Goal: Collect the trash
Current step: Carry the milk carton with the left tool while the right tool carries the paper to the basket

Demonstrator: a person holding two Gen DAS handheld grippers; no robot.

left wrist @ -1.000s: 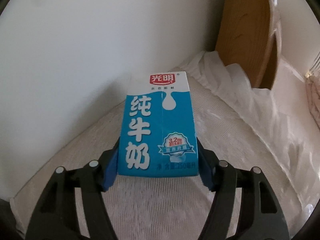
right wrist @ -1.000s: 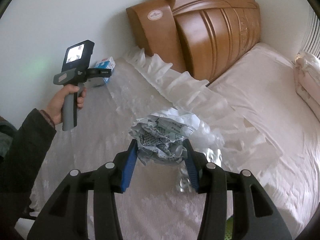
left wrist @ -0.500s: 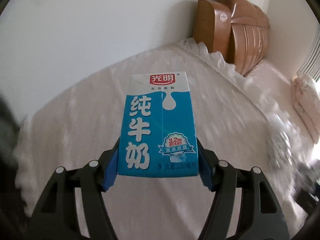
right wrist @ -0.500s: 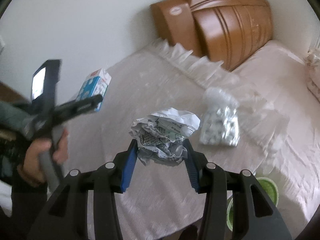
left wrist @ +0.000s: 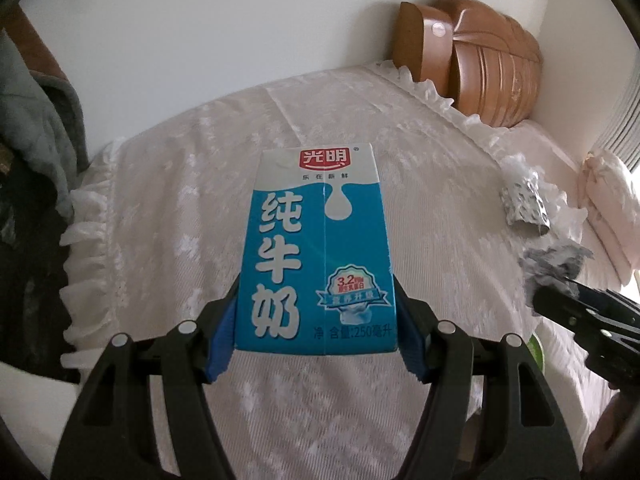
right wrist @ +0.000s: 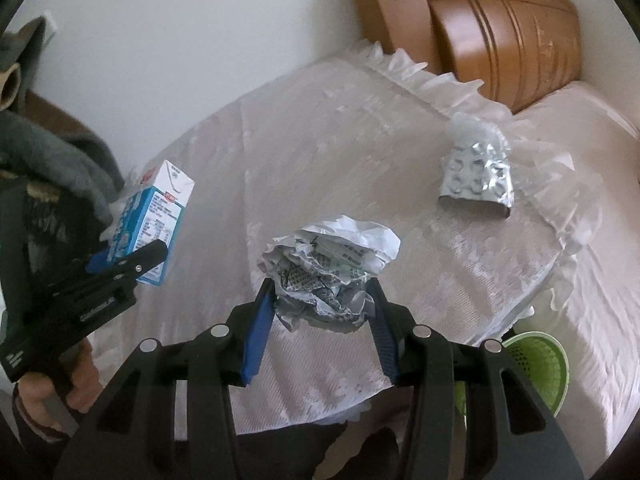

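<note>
Left wrist view: the left gripper (left wrist: 316, 316) is clamped on the milk carton (left wrist: 320, 248), its blue pads (left wrist: 222, 330) pressing both side walls near the carton's base. The carton stands upright between the fingers, printed face toward the camera, and is held clear above the bedspread (left wrist: 200, 200).

Right wrist view: the right gripper (right wrist: 322, 312) is clamped on the crumpled paper ball (right wrist: 332, 268), which bulges above the blue pads (right wrist: 258, 326). The ball hangs above the bedspread, not touching it.

Outward from the tools: a foil blister pack (right wrist: 476, 178) lies flat on the bedspread, well apart from both grippers, toward the wooden headboard (right wrist: 500, 20). A green basket (right wrist: 540, 364) sits below the edge of the bed, near the right gripper and partly hidden behind its frame.

Step in hand, as judged: both tools are loaded, so the transport phase applies. The green basket is the probable receptacle.

Next move calls for:
1. Bring each gripper over the basket opening, one at a time to avoid collision.
2. Spread the fingers only when the load is above the rim.
3. Return for the blister pack; being thin and flat, it will likely need a low, edge-on approach.
</note>
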